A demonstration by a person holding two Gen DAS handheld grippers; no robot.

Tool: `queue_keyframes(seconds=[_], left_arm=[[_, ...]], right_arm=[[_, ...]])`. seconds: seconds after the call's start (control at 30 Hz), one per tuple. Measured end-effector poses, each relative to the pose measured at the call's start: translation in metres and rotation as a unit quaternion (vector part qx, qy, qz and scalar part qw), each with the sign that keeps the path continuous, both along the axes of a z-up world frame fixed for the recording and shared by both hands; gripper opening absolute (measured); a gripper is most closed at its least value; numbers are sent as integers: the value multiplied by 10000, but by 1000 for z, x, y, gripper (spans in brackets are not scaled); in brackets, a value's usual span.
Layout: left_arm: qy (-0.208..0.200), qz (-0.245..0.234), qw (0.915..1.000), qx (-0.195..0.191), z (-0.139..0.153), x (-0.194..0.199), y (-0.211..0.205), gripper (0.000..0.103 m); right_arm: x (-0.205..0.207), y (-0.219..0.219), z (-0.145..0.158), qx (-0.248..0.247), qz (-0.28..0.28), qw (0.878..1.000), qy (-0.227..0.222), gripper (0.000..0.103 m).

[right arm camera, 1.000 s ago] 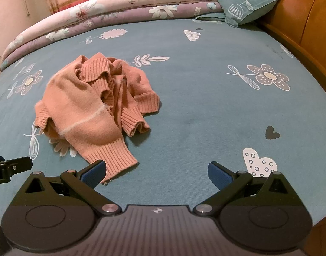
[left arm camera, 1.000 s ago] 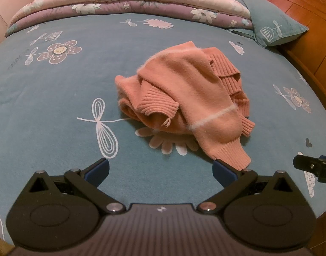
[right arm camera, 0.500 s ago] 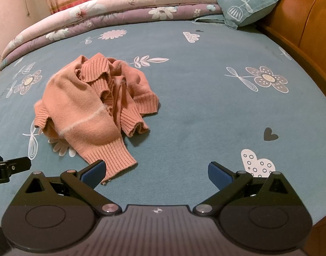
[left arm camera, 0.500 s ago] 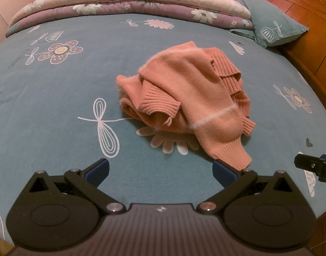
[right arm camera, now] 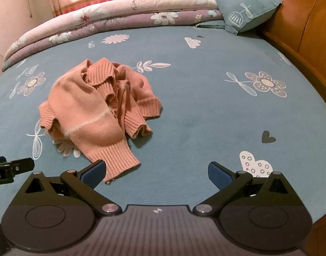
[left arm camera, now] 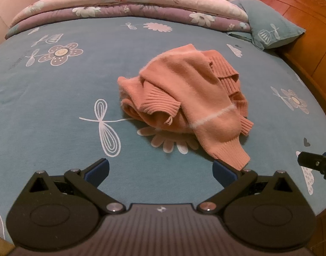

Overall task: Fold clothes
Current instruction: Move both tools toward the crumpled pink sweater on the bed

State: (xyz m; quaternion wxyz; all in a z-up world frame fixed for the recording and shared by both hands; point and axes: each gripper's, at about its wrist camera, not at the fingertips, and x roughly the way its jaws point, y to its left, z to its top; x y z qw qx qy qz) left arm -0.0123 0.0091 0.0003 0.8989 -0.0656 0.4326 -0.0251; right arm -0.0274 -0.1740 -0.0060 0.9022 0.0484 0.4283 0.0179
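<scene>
A salmon-pink knitted sweater (left arm camera: 190, 98) lies crumpled in a heap on the teal bedsheet (left arm camera: 56, 111), with one ribbed cuff (left arm camera: 231, 155) pointing toward me. My left gripper (left arm camera: 160, 171) is open, low over the sheet in front of the heap, its right finger just beside that cuff. In the right wrist view the sweater (right arm camera: 94, 111) sits to the left. My right gripper (right arm camera: 156, 172) is open too, with its left finger next to the cuff (right arm camera: 118, 160) and nothing between its fingers.
A folded floral quilt (left arm camera: 129, 6) lies along the far side of the bed. A teal pillow (right arm camera: 244, 8) leans by the wooden headboard (right arm camera: 307, 34) on the right. Each view shows the tip of the other gripper at its edge.
Both grippers have crept slightly forward toward the sweater; both stay open. The sweater has not moved.
</scene>
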Motion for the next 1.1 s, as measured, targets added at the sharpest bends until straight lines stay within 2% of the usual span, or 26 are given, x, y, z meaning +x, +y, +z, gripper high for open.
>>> queue_keyframes(seconds=[0.1, 0.3, 0.47, 0.63, 0.8, 0.87, 1.0, 1.1], left_arm=[[5, -10, 10000, -68, -1, 1, 2, 102], [44, 171, 9998, -61, -6, 12, 7, 102], [-177, 386, 9988, -250, -8, 23, 13, 102], [-239, 50, 9980, -581, -18, 33, 10, 102], [-427, -104, 9971, -616, -27, 33, 3, 102], [-666, -114, 9961, -562, -26, 28, 3, 102], [-1054, -100, 9939, -317, -25, 19, 8, 102], [-851, 143, 9962, -105, -28, 19, 15, 102]], right_arm=[[3, -2, -5, 73, -7, 9999, 68, 103], [18, -13, -20, 334, 104, 9993, -121, 103], [31, -23, -32, 553, 199, 9979, -287, 103], [40, -28, -48, 663, 282, 9971, -265, 103], [54, -31, -57, 1125, 344, 9931, 5, 103], [55, -27, -55, 1152, 461, 9922, -134, 103], [53, -19, -46, 1271, 660, 9858, -880, 103], [62, -8, -41, 1312, 868, 9826, -991, 103]])
